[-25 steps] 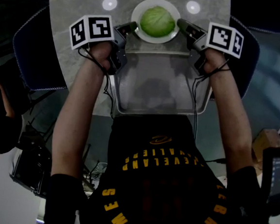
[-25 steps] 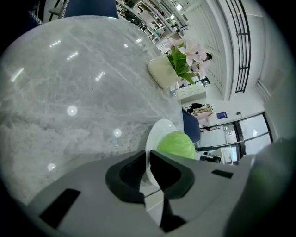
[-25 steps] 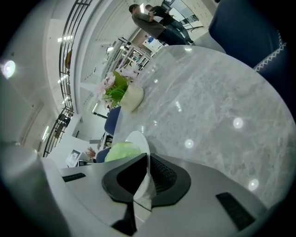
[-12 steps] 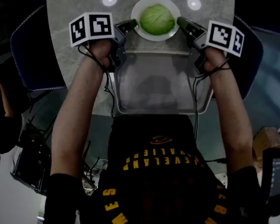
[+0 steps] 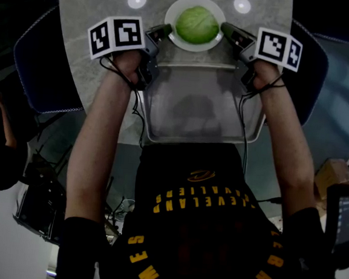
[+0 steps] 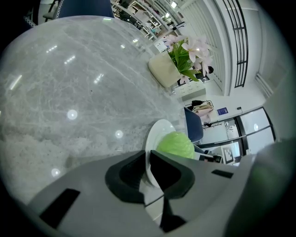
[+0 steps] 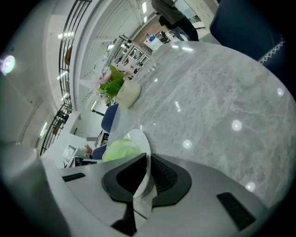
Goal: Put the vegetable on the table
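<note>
Cabbage [image 5: 197, 24] on white plate [image 5: 195, 48], left gripper [image 5: 165, 31] and right gripper [image 5: 226, 29] clamping rim

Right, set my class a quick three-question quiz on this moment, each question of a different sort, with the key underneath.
1. True or false: the cabbage lies on the plate.
2. The left claw is shut on: A) the plate B) the cabbage C) nothing.
3. Fill in: between the person and the plate lies a metal ___.
Key: 1 true; 2 A; 3 tray.
</note>
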### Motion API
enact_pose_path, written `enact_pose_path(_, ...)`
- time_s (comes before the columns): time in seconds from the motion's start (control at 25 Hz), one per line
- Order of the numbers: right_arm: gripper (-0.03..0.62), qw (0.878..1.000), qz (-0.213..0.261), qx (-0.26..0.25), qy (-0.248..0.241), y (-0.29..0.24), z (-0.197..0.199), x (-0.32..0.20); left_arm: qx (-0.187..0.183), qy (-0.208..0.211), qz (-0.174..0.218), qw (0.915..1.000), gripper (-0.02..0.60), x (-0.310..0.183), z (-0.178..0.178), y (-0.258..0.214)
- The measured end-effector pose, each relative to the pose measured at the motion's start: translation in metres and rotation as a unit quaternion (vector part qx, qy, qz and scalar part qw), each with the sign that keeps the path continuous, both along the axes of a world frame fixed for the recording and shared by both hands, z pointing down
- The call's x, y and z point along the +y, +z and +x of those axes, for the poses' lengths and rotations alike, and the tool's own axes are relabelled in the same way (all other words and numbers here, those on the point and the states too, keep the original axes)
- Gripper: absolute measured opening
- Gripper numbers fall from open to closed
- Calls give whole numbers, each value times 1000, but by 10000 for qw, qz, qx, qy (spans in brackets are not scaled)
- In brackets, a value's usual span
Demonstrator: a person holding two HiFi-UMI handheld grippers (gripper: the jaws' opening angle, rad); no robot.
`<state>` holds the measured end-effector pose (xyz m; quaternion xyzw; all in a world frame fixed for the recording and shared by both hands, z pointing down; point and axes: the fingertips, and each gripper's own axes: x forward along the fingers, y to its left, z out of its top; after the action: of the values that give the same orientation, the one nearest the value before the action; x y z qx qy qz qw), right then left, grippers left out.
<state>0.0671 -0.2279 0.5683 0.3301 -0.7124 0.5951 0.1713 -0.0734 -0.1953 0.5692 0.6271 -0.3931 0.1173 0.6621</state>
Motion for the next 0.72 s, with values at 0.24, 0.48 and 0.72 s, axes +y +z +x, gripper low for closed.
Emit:
enact_pose_path(0.24, 32, 9891, 846, 684, -989, 6, -6, -2, -447, 402, 482, 9970, 32, -2, -2, 8)
enact_pose_path(0.48, 32, 9808, 1265, 1111, -983, -1, 5, -8, -1131, 821, 916, 9859, 34, -2, -6, 6)
enact_pose_path(0.72, 32, 9655, 2062, 1190, -1058, -34, 7, -5, -1664, 707, 1363, 9740, 34, -5, -29, -16)
